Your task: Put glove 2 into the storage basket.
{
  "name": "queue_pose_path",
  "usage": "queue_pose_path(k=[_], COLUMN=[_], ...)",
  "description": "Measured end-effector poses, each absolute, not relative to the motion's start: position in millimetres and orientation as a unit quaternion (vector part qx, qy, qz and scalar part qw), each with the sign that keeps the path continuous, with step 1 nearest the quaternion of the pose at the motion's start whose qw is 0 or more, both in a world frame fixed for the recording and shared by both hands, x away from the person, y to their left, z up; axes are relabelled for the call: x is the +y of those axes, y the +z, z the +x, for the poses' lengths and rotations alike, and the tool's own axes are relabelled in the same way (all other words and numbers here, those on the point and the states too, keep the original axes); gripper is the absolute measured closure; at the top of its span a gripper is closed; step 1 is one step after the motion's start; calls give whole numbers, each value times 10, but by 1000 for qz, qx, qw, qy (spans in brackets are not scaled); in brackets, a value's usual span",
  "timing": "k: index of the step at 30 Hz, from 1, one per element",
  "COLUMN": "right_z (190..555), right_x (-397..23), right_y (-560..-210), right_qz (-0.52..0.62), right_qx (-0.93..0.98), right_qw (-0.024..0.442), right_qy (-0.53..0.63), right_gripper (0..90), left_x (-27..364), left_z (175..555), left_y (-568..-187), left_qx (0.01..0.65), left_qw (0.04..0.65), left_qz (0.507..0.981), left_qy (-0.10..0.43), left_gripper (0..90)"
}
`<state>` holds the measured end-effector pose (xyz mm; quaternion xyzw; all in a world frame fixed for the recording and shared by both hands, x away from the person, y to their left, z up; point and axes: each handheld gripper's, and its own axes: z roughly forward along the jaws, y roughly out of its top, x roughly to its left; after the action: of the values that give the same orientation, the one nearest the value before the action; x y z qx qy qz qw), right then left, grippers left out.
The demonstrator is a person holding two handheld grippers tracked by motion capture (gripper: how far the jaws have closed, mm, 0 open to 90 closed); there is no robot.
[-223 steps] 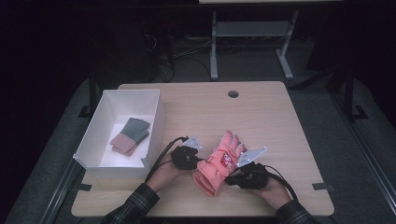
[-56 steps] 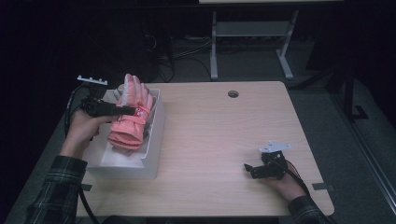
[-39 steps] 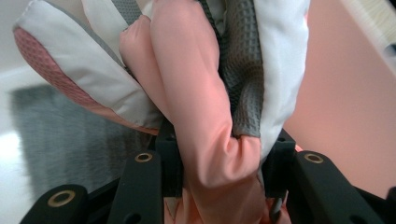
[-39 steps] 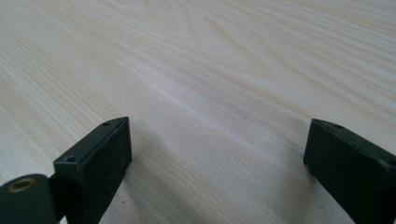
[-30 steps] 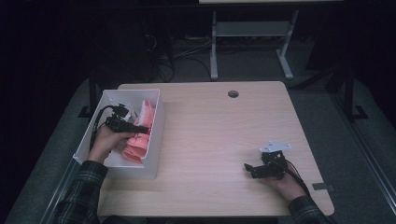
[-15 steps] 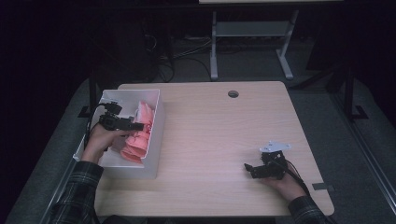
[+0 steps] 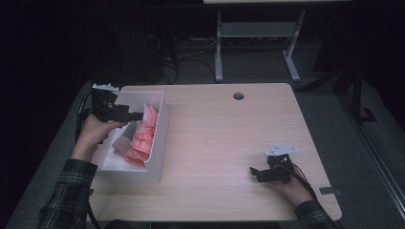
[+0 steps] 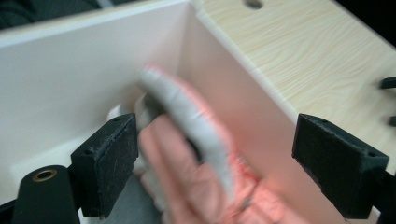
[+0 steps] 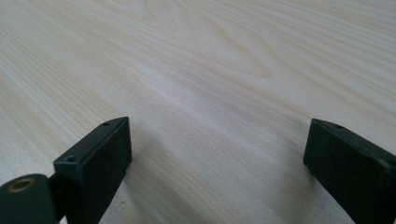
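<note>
— Where's the pink glove (image 7: 142, 136) now?

— It lies in the white box (image 7: 161, 125) at the left side of the table (image 7: 229, 138), leaning against the box's right wall. In my left gripper view the glove (image 8: 196, 154) is blurred, with a grey edge along its pink fingers, and it sits low between my jaws without either pad pressing on it.

— So you've let it go?

— Yes. My left gripper (image 7: 136, 115) has just been opening its jaws, and they stand wide apart above the glove, over the box. Nothing is clamped in them.

— And the other hand?

— My right gripper (image 7: 254, 171) rests near the table's front right corner, well apart from the box. Its jaws are spread wide too, and in the right gripper view there's bare wood grain (image 9: 210, 93) between them, nothing held.

— Anything else in the box?

— Something greyish shows under the glove, but I can't tell what it is.
</note>
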<state>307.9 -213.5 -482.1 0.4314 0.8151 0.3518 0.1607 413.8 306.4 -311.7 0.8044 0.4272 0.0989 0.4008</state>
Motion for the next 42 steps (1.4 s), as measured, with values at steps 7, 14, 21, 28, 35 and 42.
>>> queue_pose_path(k=[7, 14, 21, 28, 35, 42], right_z=[3079, 3079, 3078, 3077, 3077, 3077], right_x=[-2134, -2133, -2133, -2133, -2132, -2133], right_y=[-4822, -4822, -4822, -4822, -4822, -4822], right_qz=[431, 432, 432, 433, 433, 432], right_qx=[815, 815, 814, 814, 814, 814], right_qw=[161, 161, 162, 162, 162, 162], right_qy=[352, 352, 352, 352, 352, 352], right_gripper=[72, 72, 71, 71, 71, 71], left_x=[2714, 2196, 1728, 1335, 1043, 919], left_z=[3985, 3760, 3596, 3474, 3361, 3322], left_y=[-2872, -2835, -2953, -3194, -3571, -4056], left_qx=[381, 340, 305, 283, 262, 252], left_qw=[433, 465, 457, 451, 438, 418], left_qz=[810, 811, 830, 841, 856, 869], left_qy=[107, 103, 96, 93, 81, 79], left_gripper=[140, 140, 140, 141, 141, 140])
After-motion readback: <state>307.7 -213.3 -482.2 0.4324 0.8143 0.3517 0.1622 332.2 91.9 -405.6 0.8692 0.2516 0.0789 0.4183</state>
